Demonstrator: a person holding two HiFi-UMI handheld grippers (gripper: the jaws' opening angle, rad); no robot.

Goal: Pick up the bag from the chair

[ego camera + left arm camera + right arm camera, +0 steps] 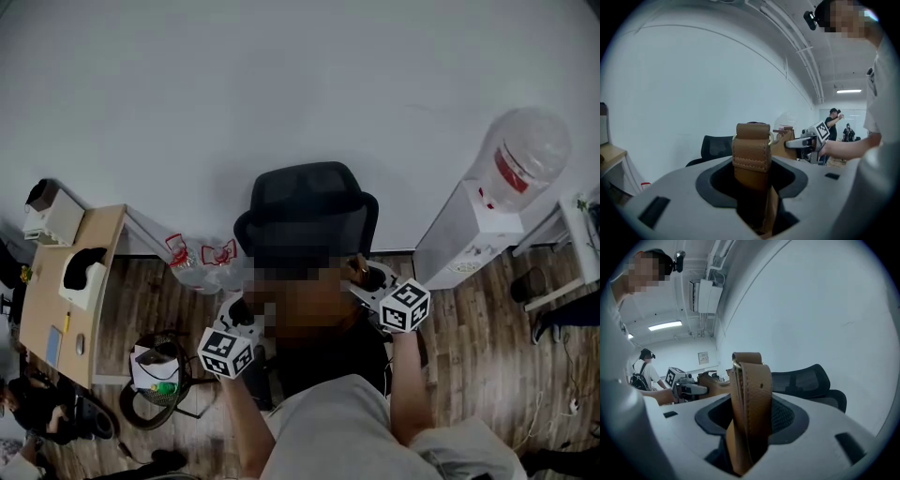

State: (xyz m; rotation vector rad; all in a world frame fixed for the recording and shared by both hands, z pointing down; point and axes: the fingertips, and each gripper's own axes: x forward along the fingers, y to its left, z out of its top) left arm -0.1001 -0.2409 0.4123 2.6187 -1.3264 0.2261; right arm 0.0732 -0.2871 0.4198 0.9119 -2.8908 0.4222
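A tan leather bag (786,142) hangs between my two grippers above the black mesh office chair (309,211). My left gripper (752,187) is shut on one upright bag strap (751,145) with a brass ring at its top. The other strap (750,404) stands in my right gripper (747,441), which is shut on it. In the head view the left gripper (239,323) and the right gripper (370,281) flank the bag, which a mosaic patch mostly covers. Each gripper view shows the other gripper beside the bag's body (710,380).
A water dispenser (487,211) stands right of the chair against the white wall. At the left there is a wooden desk (70,291), with a wire bin (159,375) and clear plastic bags (202,258) on the wood floor. People stand far off (833,122).
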